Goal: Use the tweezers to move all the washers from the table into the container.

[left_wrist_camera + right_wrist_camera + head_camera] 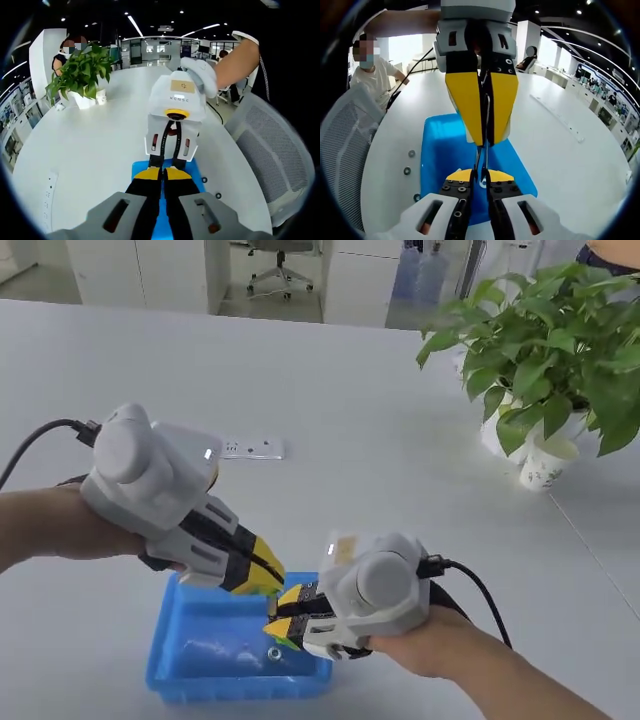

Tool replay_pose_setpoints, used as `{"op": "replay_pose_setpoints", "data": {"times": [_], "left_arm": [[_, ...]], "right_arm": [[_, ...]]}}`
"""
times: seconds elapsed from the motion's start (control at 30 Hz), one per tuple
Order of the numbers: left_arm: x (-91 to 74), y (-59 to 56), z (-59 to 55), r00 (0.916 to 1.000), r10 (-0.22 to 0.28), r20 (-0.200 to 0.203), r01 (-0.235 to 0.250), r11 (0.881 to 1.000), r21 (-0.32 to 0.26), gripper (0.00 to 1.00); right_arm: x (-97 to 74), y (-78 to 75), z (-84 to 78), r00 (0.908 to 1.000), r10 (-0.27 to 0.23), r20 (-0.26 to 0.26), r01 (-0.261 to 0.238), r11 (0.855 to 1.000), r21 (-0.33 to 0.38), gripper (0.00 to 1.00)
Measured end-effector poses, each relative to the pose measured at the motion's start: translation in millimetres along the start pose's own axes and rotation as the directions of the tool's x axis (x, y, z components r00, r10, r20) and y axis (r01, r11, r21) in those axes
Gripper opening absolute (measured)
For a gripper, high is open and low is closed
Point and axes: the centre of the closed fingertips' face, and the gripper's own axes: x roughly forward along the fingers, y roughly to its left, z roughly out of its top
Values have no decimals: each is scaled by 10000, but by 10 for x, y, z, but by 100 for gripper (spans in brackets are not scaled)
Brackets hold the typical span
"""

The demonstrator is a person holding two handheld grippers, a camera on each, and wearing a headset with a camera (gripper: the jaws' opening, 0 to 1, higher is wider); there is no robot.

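A blue container (190, 665) sits at the near table edge, with one washer (274, 652) lying inside it. Above it my two grippers meet tip to tip. My left gripper (268, 578) comes in from the left, its yellow jaws shut on the thin metal tweezers (484, 125). The tweezers' prongs run down between the shut jaws of my right gripper (480, 175), where a small pale ring (482, 183) shows. Three loose washers (407, 171) lie on the white table beside the container (440, 150). Two of them (204, 179) show near my left gripper (162, 174).
A leafy plant in a white pot (545, 370) and a paper cup (545, 468) stand at the far right. A white power strip (250, 448) lies beyond the grippers. A mesh chair (272, 145) stands at the table's edge, and a person sits behind it.
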Motion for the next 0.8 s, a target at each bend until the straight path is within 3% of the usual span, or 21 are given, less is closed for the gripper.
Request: {"op": "replay_pose_setpoints", "data": {"times": [0.8], "left_arm": [[-313,-340,261,9999,-164,3,163,9996,227,3]], "right_arm": [[-274,312,416,9959,144,892,-128,9998,-175,11]]}}
